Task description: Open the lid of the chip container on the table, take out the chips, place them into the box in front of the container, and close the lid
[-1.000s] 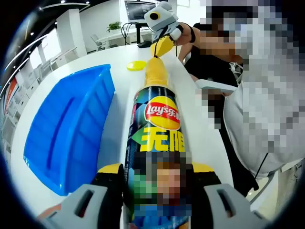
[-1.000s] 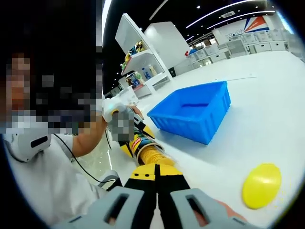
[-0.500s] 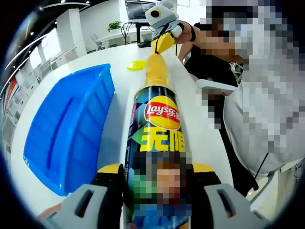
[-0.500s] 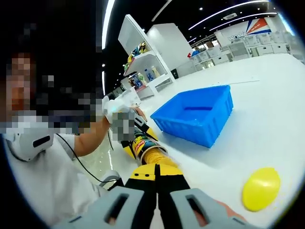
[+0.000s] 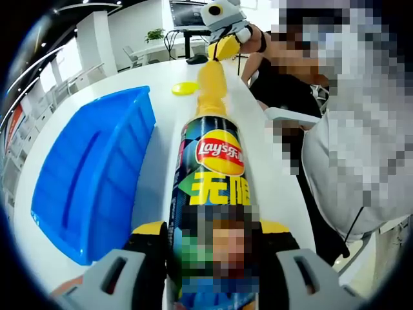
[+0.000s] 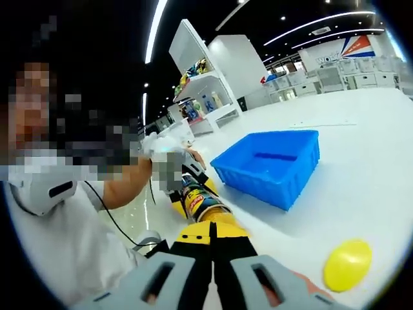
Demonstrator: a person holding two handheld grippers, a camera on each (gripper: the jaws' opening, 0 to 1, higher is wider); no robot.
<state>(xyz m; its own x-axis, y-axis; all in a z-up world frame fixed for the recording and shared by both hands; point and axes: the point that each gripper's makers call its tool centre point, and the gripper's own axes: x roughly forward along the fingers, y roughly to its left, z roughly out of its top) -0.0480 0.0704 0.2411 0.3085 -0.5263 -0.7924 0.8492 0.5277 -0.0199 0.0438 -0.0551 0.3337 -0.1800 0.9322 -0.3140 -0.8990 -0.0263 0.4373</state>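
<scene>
The Lay's chip can lies lengthwise over the white table, and my left gripper is shut on its base end. A yellow stack of chips sticks out of the can's open mouth. At the stack's far tip sits my right gripper, shut on the chips. In the right gripper view, my right gripper has its jaws pressed together at the chips, with the can behind. The yellow lid lies loose on the table, also seen as the lid. The blue box stands left of the can.
The blue box is open-topped and looks bare inside. A person in white stands at the table's right edge, a gloved hand around the left gripper. White shelves stand beyond the table.
My right gripper has drawn back from the can's mouth, and more of the chip stack now shows outside it. The can and left gripper stay put.
</scene>
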